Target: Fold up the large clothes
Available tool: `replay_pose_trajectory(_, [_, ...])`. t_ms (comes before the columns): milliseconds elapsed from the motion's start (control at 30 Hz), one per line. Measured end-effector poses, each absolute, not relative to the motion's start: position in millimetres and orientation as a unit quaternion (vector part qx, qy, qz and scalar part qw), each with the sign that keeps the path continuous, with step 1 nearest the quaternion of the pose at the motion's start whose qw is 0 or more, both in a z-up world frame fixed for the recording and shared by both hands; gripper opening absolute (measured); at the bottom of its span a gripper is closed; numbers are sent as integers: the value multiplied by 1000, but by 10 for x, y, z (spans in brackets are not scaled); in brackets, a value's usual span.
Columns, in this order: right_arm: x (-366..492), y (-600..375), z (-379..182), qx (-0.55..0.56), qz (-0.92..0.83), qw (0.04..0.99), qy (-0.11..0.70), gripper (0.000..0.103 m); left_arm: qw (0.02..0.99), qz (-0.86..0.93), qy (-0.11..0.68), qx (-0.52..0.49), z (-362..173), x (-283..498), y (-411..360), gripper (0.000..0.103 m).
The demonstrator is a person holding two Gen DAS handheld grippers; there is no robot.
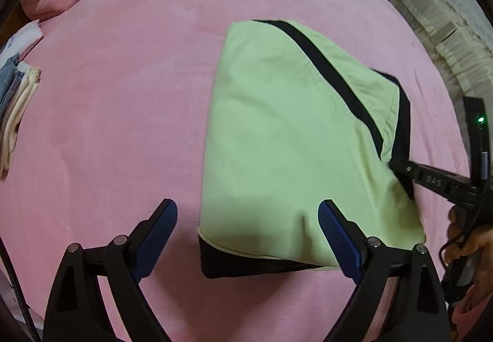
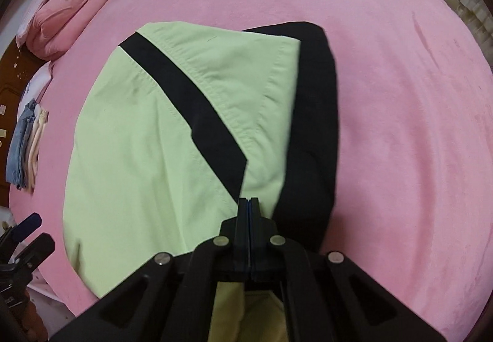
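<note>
My right tool (image 2: 249, 202) is clamped on the green garment's (image 2: 148, 132) edge; my left tool (image 1: 248, 219) hangs wide open, empty. A one-sided pull could skew the fold on the bed (image 1: 123, 80).

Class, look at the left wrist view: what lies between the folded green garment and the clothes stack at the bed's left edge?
Only bare pink blanket separates the green garment from the clothes stack, shown in the left wrist view.

My garment (image 2: 148, 138) was smooth matt woven cloth; the bed (image 1: 123, 95) cover looked fleecy; my left claw (image 1: 248, 231) pads were ribbed.
</note>
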State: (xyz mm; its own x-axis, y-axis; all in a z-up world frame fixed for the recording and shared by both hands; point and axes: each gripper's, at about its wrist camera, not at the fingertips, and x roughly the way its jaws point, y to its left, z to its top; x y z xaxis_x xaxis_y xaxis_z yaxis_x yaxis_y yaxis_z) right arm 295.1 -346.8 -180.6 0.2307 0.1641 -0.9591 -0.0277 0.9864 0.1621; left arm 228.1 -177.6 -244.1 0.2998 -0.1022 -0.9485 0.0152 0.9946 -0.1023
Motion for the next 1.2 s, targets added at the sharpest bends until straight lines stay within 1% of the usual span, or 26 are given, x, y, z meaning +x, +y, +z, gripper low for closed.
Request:
replay_pose_trajectory(533, [2919, -3603, -1805, 49, 57, 777, 625, 0, 805, -41, 592, -3, -2487, 2255, -1967, 92])
replay_pose_trajectory(667, [2931, -3647, -1874, 78, 65, 768, 632, 0, 799, -34, 601, -8, -2536, 2245, -1914, 92])
replay_pose_trajectory(933, [2950, -4196, -2075, 243, 101, 732, 628, 23, 792, -17, 610, -27, -2598, 2202, -1736, 92])
replay_pose_trajectory(1000, [2957, -4294, -2111, 289, 109, 722, 620, 36, 790, -12, 612, -29, -2614, 2185, -1696, 92])
replay_pose_trajectory(1067, [2936, -4366, -2143, 333, 123, 711, 607, 55, 788, -8, 615, -33, -2639, 2171, -1658, 92])
replay_pose_trajectory(1100, [2938, -4370, -2165, 344, 127, 708, 603, 60, 787, -8, 616, -37, -2649, 2170, -1642, 92])
replay_pose_trajectory(1200, [3009, -4317, -2210, 344, 132, 706, 605, 62, 783, -4, 619, -51, -2676, 2159, -1602, 92])
